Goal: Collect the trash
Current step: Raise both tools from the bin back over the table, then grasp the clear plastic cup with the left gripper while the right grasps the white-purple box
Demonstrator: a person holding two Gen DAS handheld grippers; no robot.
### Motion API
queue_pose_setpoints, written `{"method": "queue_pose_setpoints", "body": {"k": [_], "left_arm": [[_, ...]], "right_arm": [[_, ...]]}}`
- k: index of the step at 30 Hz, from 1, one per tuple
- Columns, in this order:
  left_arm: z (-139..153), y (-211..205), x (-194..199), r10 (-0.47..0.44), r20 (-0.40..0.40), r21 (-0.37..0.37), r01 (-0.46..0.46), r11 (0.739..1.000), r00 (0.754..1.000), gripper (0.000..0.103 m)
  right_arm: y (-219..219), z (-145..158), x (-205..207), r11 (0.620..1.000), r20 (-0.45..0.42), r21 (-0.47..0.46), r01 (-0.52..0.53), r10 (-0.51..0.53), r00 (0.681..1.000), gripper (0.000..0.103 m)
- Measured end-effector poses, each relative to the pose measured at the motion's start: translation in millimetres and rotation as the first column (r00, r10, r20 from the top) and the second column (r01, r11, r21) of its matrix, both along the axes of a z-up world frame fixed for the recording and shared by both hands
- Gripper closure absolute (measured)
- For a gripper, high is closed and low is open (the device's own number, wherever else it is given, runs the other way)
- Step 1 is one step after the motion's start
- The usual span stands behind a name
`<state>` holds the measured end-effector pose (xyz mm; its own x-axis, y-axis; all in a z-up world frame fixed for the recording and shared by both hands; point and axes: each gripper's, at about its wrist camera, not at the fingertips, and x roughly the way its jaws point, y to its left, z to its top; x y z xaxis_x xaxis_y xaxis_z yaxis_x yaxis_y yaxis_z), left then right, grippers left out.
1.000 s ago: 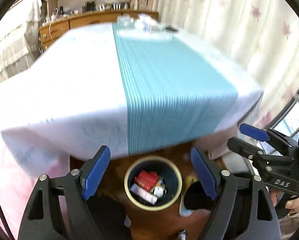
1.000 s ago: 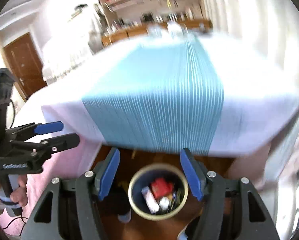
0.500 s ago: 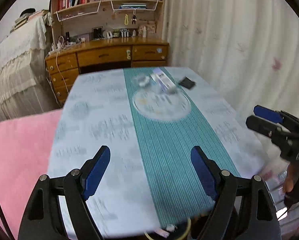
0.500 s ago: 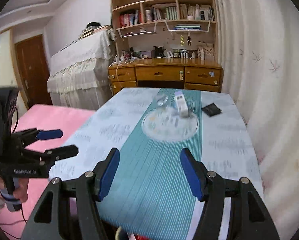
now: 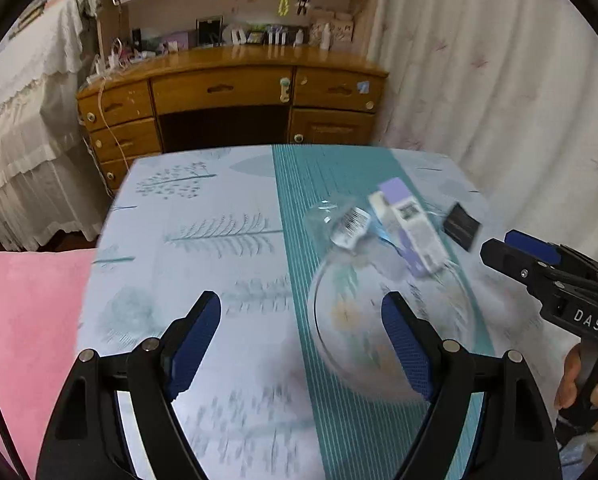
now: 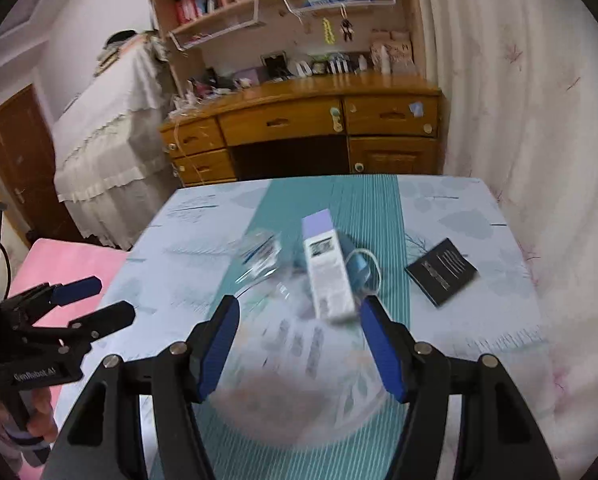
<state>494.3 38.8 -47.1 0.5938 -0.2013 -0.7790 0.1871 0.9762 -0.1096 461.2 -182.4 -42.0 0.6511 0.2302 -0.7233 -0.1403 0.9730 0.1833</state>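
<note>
Motion blur smears the near half of the table (image 5: pixel 171 216), so the print on its pale cloth and teal runner (image 6: pixel 371 204) dissolves toward the cameras. Both views cut off the near edge of the table behind the tool bodies. On the runner lies a round plate (image 5: pixel 339 344), its pattern too smeared to read and its near rim hidden behind the fingers in the right wrist view. At its far edge rests the trash: a white and lilac box (image 6: pixel 327 276) tilted onto the rim, a crumpled clear wrapper (image 5: pixel 339 224) just beside it, hard to make out, and something blue under the box that I cannot identify. A flat black packet (image 6: pixel 441 271) lies apart on the cloth toward the curtain.

The left gripper (image 5: pixel 301 344) and right gripper (image 6: pixel 299 350) both hang above the plate with jaws spread wide and nothing between them.

A second ago both cameras looked down past the table's near edge at a round bin on the floor holding a red packet; that bin is now out of sight, and the desk beyond fills the background.
</note>
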Motion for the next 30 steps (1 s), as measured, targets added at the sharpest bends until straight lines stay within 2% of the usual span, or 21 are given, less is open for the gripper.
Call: {"method": "queue_pose_setpoints", "body": {"k": [5,9,13,16,18,20,21,22,23,24,25,26,28,30], "left_arm": [[-46,-13,53,0.005,-0.054,-0.03,-0.006,1.0,0.999,0.022],[-72,-15,80,0.0,-0.084,-0.117,-0.01,0.993,0.996,0.022],[-89,-17,98,-0.01,-0.108,-0.178,-0.009,0.984,0.994,0.022],[-94,-19,107,-0.022,-0.106,-0.229,-0.003,0.973,0.994,0.022],[-95,-21,112,-0.045,-0.095,-0.273,0.018,0.962,0.994,0.022],[-94,-24,114,-0.068,-0.082,-0.308,0.04,0.951,0.994,0.023],[-94,-26,115,-0.084,-0.073,-0.333,0.055,0.941,0.994,0.025],[-94,-28,116,-0.096,-0.067,-0.347,0.067,0.935,0.993,0.033],[-94,-31,116,-0.108,-0.062,-0.357,0.079,0.931,0.992,0.046],[-94,-36,116,-0.114,-0.062,-0.355,0.085,0.931,0.992,0.054],[-94,-39,116,-0.114,-0.061,-0.344,0.086,0.935,0.992,0.066],[-92,-42,115,-0.103,-0.054,-0.317,0.081,0.945,0.993,0.074],[-89,-45,112,-0.093,-0.035,-0.298,0.079,0.951,0.995,0.082],[-84,-48,106,-0.088,-0.023,-0.277,0.078,0.958,0.996,0.082]], "right_arm": [[0,-31,43,0.999,-0.031,-0.039,0.006,-0.007,0.999,0.042],[-1,-50,64,0.998,-0.051,-0.061,-0.001,-0.002,0.999,0.044],[-3,-64,73,0.998,-0.061,-0.063,-0.018,0.014,0.998,0.052],[-6,-69,74,0.999,-0.056,-0.027,-0.03,0.029,0.998,0.057],[-7,-70,74,0.999,-0.051,0.001,-0.042,0.042,0.998,0.063],[-6,-69,73,0.998,-0.047,0.024,-0.055,0.056,0.997,0.075],[-5,-69,72,0.998,-0.043,0.025,-0.054,0.055,0.998,0.076],[-4,-68,72,0.998,-0.04,0.024,-0.057,0.058,0.998,0.078],[-3,-68,70,0.998,-0.034,0.027,-0.064,0.065,0.997,0.081],[-2,-67,70,0.997,-0.03,0.029,-0.069,0.07,0.997,0.082],[-2,-66,69,0.997,-0.028,0.026,-0.069,0.069,0.997,0.083],[-2,-66,68,0.997,-0.027,0.024,-0.07,0.07,0.997,0.083],[-5,-65,67,0.997,-0.026,0.029,-0.072,0.073,0.997,0.084],[-8,-65,67,0.996,-0.028,0.043,-0.073,0.074,0.997,0.085]]}}
